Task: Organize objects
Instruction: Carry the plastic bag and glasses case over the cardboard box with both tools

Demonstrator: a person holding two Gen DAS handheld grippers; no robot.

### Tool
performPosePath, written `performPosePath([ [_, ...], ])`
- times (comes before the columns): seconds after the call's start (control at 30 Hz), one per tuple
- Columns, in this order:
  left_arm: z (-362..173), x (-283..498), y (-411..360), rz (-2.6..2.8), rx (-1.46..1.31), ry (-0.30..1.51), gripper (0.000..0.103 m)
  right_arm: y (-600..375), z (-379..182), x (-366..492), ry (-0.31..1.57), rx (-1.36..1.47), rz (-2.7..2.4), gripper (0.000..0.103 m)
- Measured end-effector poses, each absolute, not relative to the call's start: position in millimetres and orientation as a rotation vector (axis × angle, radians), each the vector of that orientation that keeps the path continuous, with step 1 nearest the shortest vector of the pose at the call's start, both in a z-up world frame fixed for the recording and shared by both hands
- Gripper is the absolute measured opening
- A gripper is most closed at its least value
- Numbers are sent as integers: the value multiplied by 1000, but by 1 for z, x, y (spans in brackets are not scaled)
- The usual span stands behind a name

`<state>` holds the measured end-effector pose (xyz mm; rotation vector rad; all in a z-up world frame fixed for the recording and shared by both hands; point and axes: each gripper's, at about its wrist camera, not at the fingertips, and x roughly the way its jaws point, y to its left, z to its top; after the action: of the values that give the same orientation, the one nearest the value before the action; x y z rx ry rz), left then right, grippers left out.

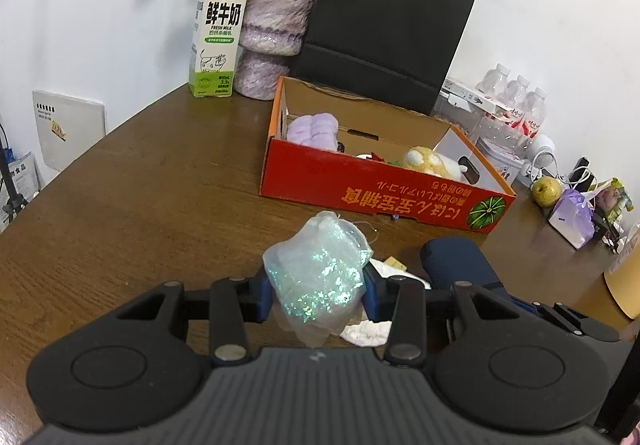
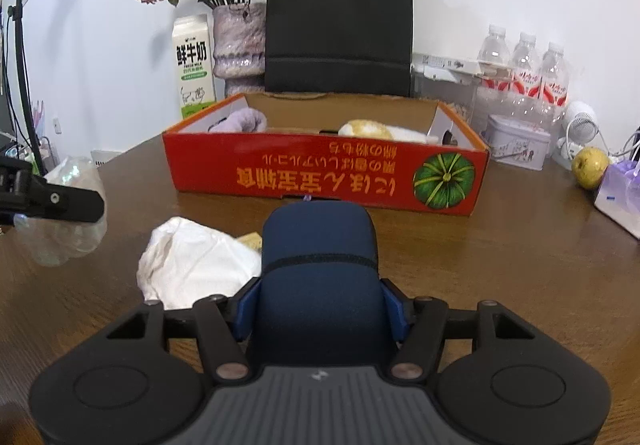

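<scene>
Both grippers loaded, box [image 2: 324, 181] dead ahead at twelve o'clock.

Your left gripper [image 1: 318, 287] is clamped on one glittery pouch [image 1: 320, 277]: light, limp and slippery film, so hold it mid-body where it bunches. Your right gripper [image 2: 320, 309] has its pads against one navy case [image 2: 318, 257], which looks soft-shelled and light; grip its flanks. One white cloth [image 2: 196, 265] lies at ten o'clock of the case. The box already holds two plush items: one purple, one yellow.
</scene>
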<state>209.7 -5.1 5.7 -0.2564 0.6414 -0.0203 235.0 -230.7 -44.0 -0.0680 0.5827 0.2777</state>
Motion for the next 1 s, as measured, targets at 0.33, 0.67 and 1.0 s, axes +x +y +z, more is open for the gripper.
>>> performPosePath([
  [0.33,16,219,-15,-29,-239,613,42,-231,-22,233,510,-62,283,60],
  [0.67,26,238,-23,-25,-243,581,42,-225,0,248,446,-39,287,60],
  [1.0,33,264,-25,-8,-260,541,42,-216,5,270,423,-14,288,60],
])
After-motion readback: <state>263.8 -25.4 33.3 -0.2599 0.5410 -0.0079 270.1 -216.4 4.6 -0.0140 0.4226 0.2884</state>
